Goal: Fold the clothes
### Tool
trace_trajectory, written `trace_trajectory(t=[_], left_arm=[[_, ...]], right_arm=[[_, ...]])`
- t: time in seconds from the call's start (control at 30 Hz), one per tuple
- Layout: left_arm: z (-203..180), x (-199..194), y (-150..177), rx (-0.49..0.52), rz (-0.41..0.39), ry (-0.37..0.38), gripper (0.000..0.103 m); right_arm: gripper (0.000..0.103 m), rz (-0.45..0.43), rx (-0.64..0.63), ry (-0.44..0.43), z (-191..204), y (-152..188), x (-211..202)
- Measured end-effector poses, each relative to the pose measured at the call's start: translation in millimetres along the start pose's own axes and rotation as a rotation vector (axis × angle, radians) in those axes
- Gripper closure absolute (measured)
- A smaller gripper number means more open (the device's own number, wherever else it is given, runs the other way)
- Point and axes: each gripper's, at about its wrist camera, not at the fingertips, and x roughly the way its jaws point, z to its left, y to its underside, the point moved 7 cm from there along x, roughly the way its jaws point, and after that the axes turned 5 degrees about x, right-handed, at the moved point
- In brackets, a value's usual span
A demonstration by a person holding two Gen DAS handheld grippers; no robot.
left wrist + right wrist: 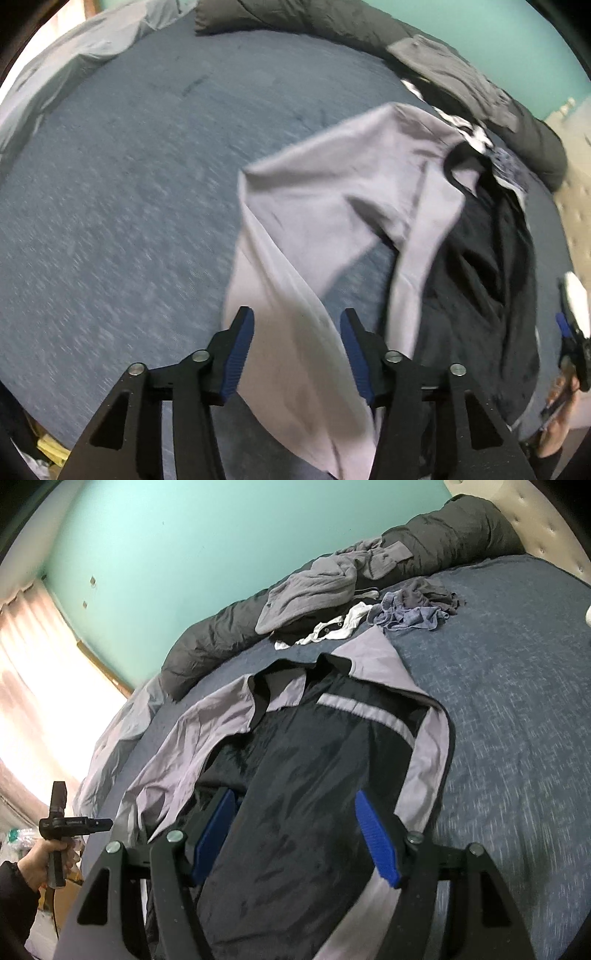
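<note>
A black and pale grey jacket [295, 775] lies spread on a bed [517, 701] covered in a blue-grey sheet, its collar toward 12 o'clock in the right wrist view and its body running down to 6 o'clock. One pale sleeve [177, 753] trails off toward 8 o'clock.

The right tongs [295, 834] are wide open and hold nothing; their blue pads [376, 842] stand apart above the dark front of the jacket. Whether they touch the cloth cannot be told.

In the left wrist view the left tongs [297, 350] are also wide open with nothing between them. A pale grey part of the jacket [332, 206] lies ahead and passes below the gap between the blue pads [240, 354]; contact cannot be told, as this view is blurred. The dark part of the jacket sits at 3 o'clock.

In the right wrist view a person's hand [44, 860] at 8 o'clock holds the handle of the left tool.

Near 1 o'clock in that view, beyond the collar, lie a bluish crumpled garment [410, 614], a white piece of clothing [340, 626] and a grey garment [317, 590]. A dark rolled duvet [443, 542] runs along the teal wall [221, 554]. A bright curtain [33, 672] is at 9 o'clock.
</note>
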Motion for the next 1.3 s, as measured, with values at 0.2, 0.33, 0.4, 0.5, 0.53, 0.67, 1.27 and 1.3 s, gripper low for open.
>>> trace_trajectory(t=[0.2, 0.33, 0.4, 0.5, 0.53, 0.67, 1.27, 1.3], left_arm=[[-25, 12, 41, 0.021, 0.047, 0.057, 0.047], [-27, 19, 57, 0.062, 0.077, 0.064, 0.088], [-25, 18, 60, 0.085, 0.072, 0.056, 0.094], [-16, 8, 62, 0.096, 0.052, 0.054, 0.098], [-10, 3, 60, 0.101, 0.045, 0.047, 0.098], [26, -15, 52, 0.099, 0.020, -0.018, 0.098], [173, -28, 18, -0.029, 0.016, -0.226, 0.093], [176, -29, 18, -0.038, 0.011, -0.225, 0.092]], right_arm=[[0.034, 0.018, -0.028, 0.047, 6, 21, -23], [0.034, 0.016, -0.032, 0.060, 12, 24, -38], [0.034, 0.016, -0.041, 0.066, 16, 26, -44], [0.034, 0.021, -0.066, 0.076, 22, 29, -50], [0.034, 0.022, -0.075, 0.080, 24, 30, -51], [0.034, 0.039, -0.102, 0.099, 26, 33, -56], [0.034, 0.084, -0.052, 0.173, 8, 26, -56], [0.034, 0.084, -0.046, 0.183, 4, 25, -57]])
